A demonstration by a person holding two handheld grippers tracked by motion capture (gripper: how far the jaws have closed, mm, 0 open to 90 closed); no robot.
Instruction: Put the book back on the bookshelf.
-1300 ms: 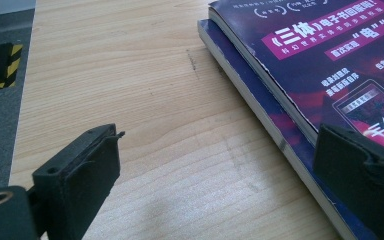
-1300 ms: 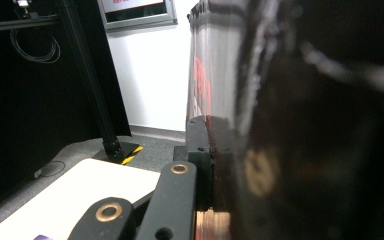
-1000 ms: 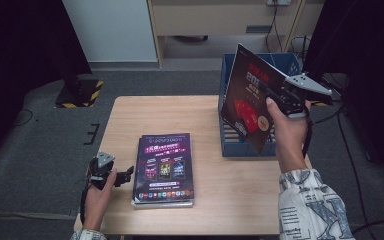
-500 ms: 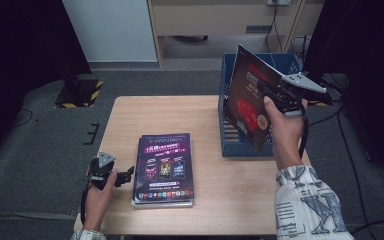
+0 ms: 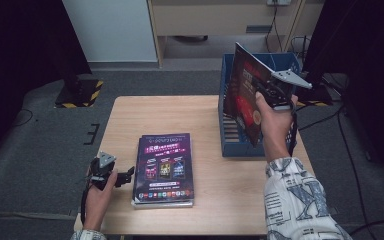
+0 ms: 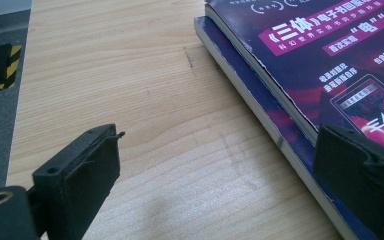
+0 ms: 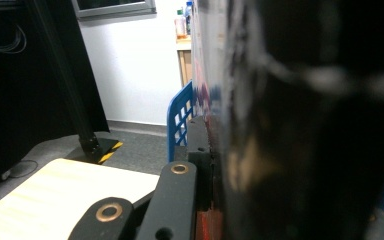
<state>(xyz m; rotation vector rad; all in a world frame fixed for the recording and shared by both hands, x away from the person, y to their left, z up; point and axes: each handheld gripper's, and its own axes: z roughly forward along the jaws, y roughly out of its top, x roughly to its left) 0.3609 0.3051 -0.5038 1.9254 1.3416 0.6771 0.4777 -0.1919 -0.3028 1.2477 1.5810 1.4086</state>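
Item: magazine [image 5: 247,97], thin, glossy, floppy, light; right gripper [image 5: 269,95] jaws clamped on edge; best held near spine. Left gripper [image 5: 122,176] jaws wide, empty.

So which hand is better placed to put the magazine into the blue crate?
Right. Its hand-held gripper is shut on the magazine, tilted over the blue crate. The left hand-held gripper sits open beside the stack.

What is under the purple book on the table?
Another book lies under the top purple book; its edge sticks out on one side. Its cover is hidden, and below it is the wooden table.
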